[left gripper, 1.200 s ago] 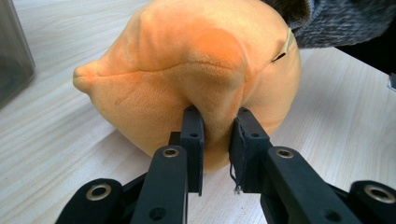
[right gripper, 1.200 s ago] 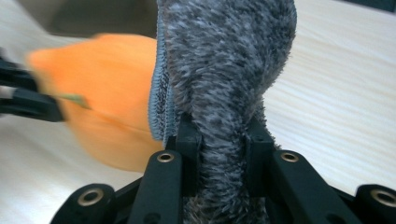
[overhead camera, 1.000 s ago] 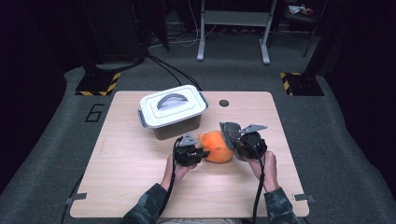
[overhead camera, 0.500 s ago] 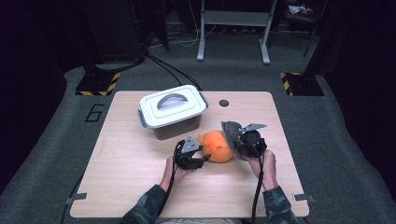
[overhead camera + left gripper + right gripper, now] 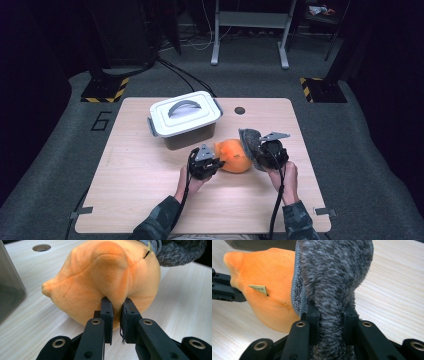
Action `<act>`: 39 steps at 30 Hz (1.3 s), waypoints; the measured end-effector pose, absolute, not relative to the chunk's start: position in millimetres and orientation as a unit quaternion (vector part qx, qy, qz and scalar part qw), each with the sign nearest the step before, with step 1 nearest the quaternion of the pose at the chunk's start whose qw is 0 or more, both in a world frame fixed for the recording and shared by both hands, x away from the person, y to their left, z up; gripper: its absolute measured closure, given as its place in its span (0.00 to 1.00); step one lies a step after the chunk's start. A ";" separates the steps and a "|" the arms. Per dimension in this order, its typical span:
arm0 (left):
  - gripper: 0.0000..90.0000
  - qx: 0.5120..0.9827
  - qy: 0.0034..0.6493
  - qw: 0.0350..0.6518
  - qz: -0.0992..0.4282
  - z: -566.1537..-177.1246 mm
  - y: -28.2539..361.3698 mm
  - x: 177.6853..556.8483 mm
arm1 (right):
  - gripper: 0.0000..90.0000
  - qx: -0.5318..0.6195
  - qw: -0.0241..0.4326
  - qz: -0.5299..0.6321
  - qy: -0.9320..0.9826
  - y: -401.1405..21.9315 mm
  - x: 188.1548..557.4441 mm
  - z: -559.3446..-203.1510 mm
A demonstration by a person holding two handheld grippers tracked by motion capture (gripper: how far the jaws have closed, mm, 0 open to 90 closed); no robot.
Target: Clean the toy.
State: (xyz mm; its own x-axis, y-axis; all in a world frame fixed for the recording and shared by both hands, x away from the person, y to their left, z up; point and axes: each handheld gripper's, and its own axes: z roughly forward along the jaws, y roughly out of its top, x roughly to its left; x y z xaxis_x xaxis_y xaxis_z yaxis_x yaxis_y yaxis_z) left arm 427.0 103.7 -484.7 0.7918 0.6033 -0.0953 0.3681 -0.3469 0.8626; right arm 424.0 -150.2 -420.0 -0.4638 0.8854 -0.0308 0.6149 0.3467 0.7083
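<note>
An orange plush toy (image 5: 234,156) lies on the wooden table (image 5: 150,190), with a grey fuzzy piece (image 5: 249,140) at its right end. My left gripper (image 5: 117,306) has just been closing and is shut on a fold of the orange plush (image 5: 100,277). In the high view it sits at the toy's left side (image 5: 220,161). My right gripper (image 5: 330,312) is shut on the grey fuzzy piece (image 5: 332,270), whose pile bulges over its jaws. In the high view this gripper (image 5: 255,150) is at the toy's right. A small tan tag (image 5: 258,289) sticks out of the orange side.
A white lidded box (image 5: 184,117) with a grey handle stands just behind and left of the toy. A round hole (image 5: 240,110) is in the tabletop near its far edge. Dark floor and equipment stands surround the table.
</note>
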 end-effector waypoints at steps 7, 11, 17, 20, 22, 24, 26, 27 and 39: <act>0.91 0.801 0.325 0.493 0.099 -472.4 100.6 428.9 | 0.81 0.450 0.224 0.340 0.795 -146.9 409.1 -401.3; 0.91 0.797 0.334 0.495 0.095 -467.6 98.2 429.8 | 0.81 0.430 0.229 0.350 0.800 -135.6 400.1 -389.0; 0.91 0.796 0.333 0.498 0.090 -462.9 95.6 429.8 | 0.81 0.403 0.219 0.352 0.816 -112.2 398.3 -385.8; 0.91 0.796 0.333 0.498 0.087 -462.7 94.5 429.6 | 0.82 0.392 0.215 0.344 0.826 -103.0 402.0 -392.8; 0.91 0.798 0.333 0.495 0.084 -463.8 95.9 431.1 | 0.82 0.399 0.225 0.329 0.826 -100.8 405.0 -398.7; 0.91 0.794 0.338 0.499 0.079 -465.4 97.7 431.9 | 0.82 0.406 0.222 0.329 0.823 -104.1 408.1 -403.4; 0.91 0.791 0.344 0.501 0.074 -466.6 98.0 431.8 | 0.82 0.412 0.222 0.330 0.820 -109.9 410.1 -406.5; 0.91 0.791 0.343 0.502 0.073 -466.9 98.7 432.2 | 0.82 0.420 0.220 0.330 0.816 -113.0 410.4 -407.9; 0.91 0.787 0.349 0.504 0.067 -473.3 103.6 432.3 | 0.82 0.484 0.214 0.297 0.795 -147.3 424.2 -439.7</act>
